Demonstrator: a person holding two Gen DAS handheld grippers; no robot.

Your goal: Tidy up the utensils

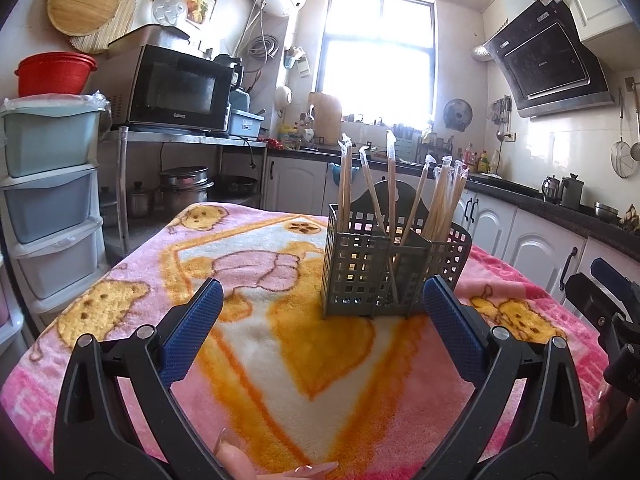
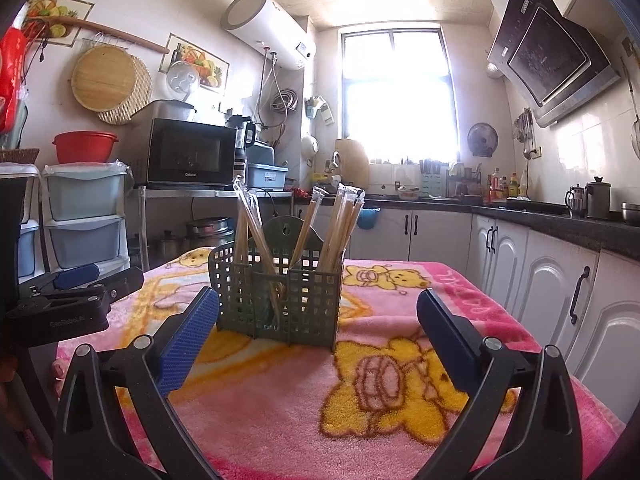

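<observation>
A grey perforated utensil caddy point(image 1: 360, 268) stands on the pink bear-print blanket point(image 1: 280, 360). Several plastic-wrapped wooden chopsticks point(image 1: 444, 196) stand upright in its compartments. My left gripper point(image 1: 322, 292) is open and empty, its blue pads just short of the caddy's front. In the right wrist view the caddy point(image 2: 280, 300) with the chopsticks point(image 2: 344, 224) stands ahead, and my right gripper point(image 2: 318, 304) is open and empty in front of it. The right gripper also shows at the right edge of the left wrist view point(image 1: 608, 304), and the left gripper at the left edge of the right wrist view point(image 2: 76, 292).
Stacked plastic drawers point(image 1: 48, 200) stand left of the table. A microwave point(image 1: 180, 88) sits on a metal shelf behind. White cabinets under a dark counter point(image 2: 540, 280) run along the right. The table's blanket edge point(image 2: 592, 412) drops off on the right.
</observation>
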